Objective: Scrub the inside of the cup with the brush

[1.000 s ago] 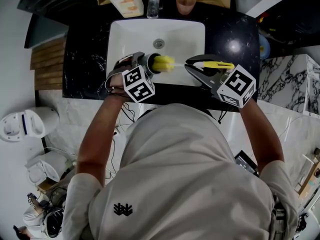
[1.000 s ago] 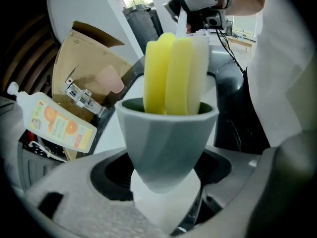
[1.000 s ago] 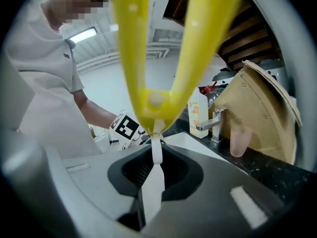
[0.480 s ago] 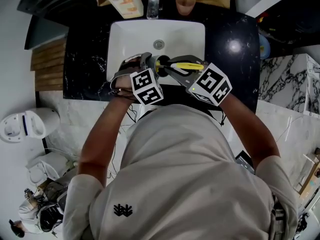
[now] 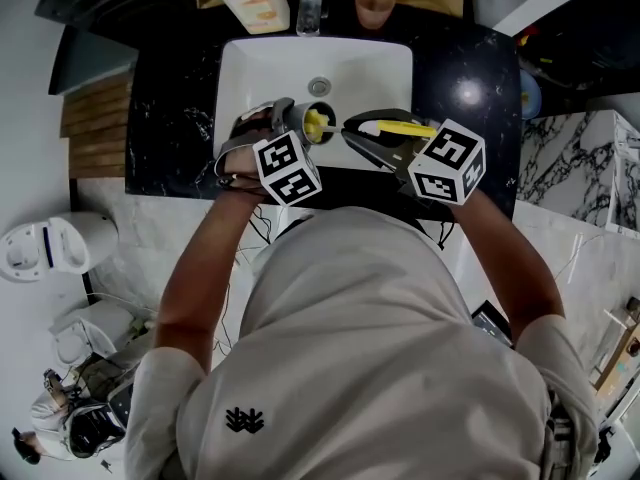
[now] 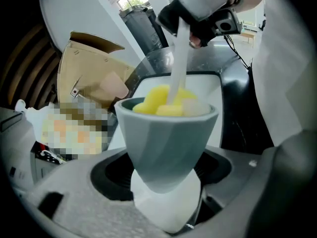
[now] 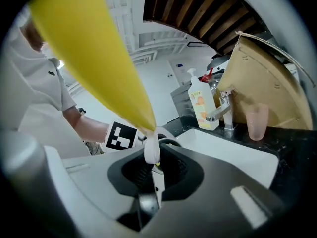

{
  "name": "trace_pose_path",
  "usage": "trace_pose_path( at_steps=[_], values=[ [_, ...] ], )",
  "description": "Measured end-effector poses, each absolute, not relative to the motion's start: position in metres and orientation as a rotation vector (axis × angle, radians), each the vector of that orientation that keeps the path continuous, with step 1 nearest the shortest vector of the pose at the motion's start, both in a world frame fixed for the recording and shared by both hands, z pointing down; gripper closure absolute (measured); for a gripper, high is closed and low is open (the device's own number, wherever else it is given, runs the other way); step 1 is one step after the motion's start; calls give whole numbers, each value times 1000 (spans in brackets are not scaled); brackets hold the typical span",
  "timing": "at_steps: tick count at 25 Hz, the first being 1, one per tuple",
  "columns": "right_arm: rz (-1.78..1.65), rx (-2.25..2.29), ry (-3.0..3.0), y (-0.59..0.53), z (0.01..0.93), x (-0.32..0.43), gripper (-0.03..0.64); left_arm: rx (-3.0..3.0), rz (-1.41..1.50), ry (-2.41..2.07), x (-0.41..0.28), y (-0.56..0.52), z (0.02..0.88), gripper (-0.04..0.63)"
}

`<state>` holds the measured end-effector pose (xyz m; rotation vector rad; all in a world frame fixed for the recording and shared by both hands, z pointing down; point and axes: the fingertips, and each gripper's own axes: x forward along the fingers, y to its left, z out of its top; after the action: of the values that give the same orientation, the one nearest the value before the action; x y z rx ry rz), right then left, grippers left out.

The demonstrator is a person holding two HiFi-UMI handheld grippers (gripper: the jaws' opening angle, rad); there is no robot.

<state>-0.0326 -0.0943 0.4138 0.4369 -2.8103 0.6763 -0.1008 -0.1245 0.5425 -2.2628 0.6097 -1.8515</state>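
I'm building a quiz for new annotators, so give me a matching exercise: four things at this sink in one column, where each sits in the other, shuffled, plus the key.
1. grey cup
2. yellow brush
3. pink tumbler
4. pump bottle

A. on the counter, right of the tap
B. clamped in the left gripper
C. on the counter, left of the tap
D. handle in the right gripper, head in the cup

Pairs: 1-B, 2-D, 3-A, 4-C
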Motion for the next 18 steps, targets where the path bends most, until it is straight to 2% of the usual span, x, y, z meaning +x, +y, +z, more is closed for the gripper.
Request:
trace_pose_path(
  at_steps=[18],
  values=[
    [702,500,-2880,-95,387,16,568,-2312,-1837,654,-110,-126,540,236]
  ],
)
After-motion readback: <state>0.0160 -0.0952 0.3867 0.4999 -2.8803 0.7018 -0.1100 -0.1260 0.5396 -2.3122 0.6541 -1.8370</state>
